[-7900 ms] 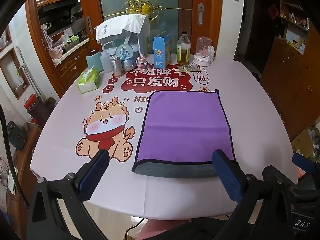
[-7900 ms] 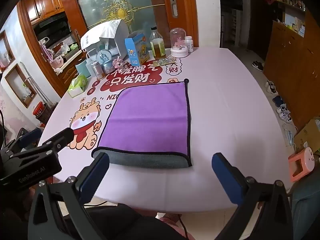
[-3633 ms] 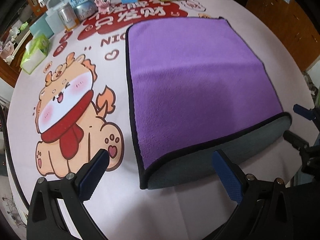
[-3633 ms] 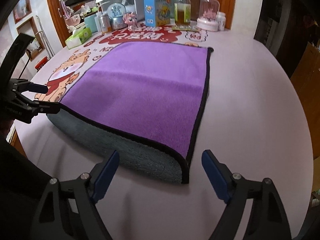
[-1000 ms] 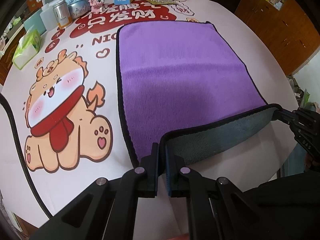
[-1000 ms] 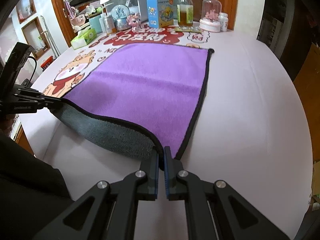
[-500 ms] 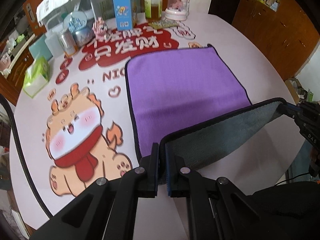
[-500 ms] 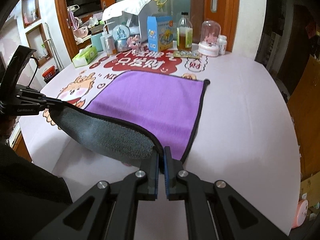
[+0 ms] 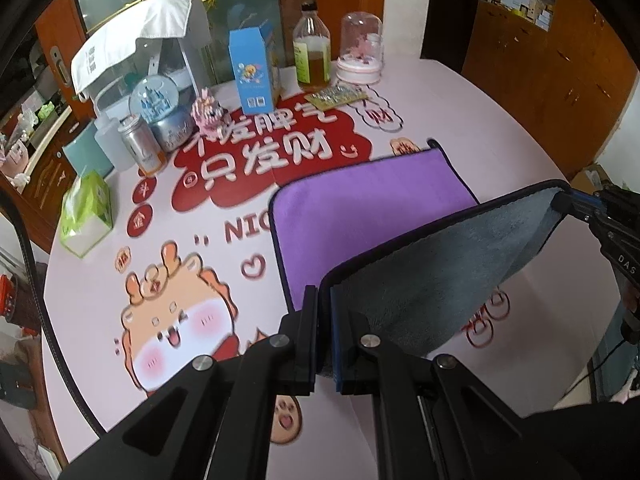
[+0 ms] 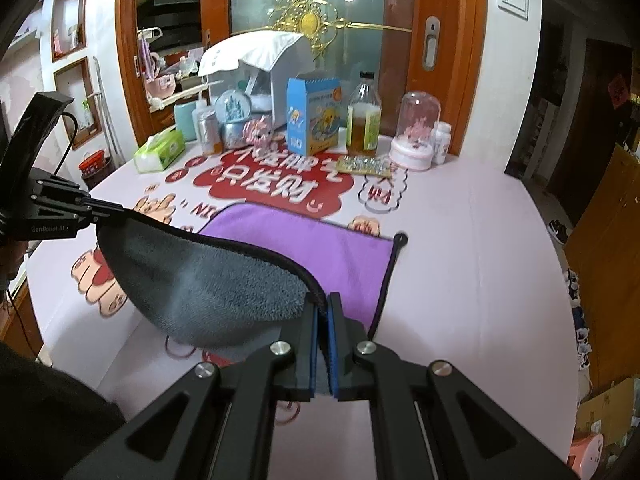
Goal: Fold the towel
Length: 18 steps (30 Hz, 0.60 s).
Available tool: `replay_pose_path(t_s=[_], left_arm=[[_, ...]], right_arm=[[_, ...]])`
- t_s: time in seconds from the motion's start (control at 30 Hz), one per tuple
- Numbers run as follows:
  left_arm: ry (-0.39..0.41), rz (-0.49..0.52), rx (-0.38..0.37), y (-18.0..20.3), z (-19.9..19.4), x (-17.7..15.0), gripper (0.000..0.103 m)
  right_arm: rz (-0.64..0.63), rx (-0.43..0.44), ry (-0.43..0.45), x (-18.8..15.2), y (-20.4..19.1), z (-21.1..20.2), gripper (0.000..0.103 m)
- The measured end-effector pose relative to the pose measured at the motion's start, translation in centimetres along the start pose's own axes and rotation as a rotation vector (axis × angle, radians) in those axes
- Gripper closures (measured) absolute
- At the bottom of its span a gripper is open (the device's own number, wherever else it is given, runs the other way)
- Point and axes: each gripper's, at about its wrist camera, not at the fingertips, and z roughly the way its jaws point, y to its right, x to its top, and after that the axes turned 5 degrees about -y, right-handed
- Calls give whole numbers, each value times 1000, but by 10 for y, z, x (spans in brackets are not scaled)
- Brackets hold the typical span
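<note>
The towel [image 9: 372, 196] is purple on top and grey underneath, with a dark hem. Its far part lies flat on the pink table [image 9: 460, 112]. My left gripper [image 9: 325, 300] is shut on the near left corner. My right gripper [image 10: 322, 308] is shut on the near right corner of the towel [image 10: 320, 248]. Both hold the near edge raised above the table, so the grey underside [image 9: 440, 276] faces me and sags between them. The right gripper also shows in the left wrist view [image 9: 576, 208], and the left gripper in the right wrist view [image 10: 100, 212].
Along the table's far edge stand a blue carton [image 9: 252, 72], an oil bottle [image 9: 312, 48], a glass dome [image 9: 362, 50], a snow globe [image 9: 156, 100], a metal can [image 9: 140, 148] and a green tissue pack [image 9: 86, 212]. A blister pack [image 9: 336, 94] lies near the bottle.
Both grippers have lifted the near edge higher and carried it toward the far side. Less purple shows and the grey underside hangs more freely.
</note>
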Motion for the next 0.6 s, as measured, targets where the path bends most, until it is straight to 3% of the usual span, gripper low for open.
replay_pose_path(t_s=[0.33,0.6], left_arm=[[42,-18,19,-22,20,46,99],[66,-40,43,-40,58,87,99]], right_arm=[[32,-39,38,37,20,26,99],[51,-114,46,56,30,67,99]])
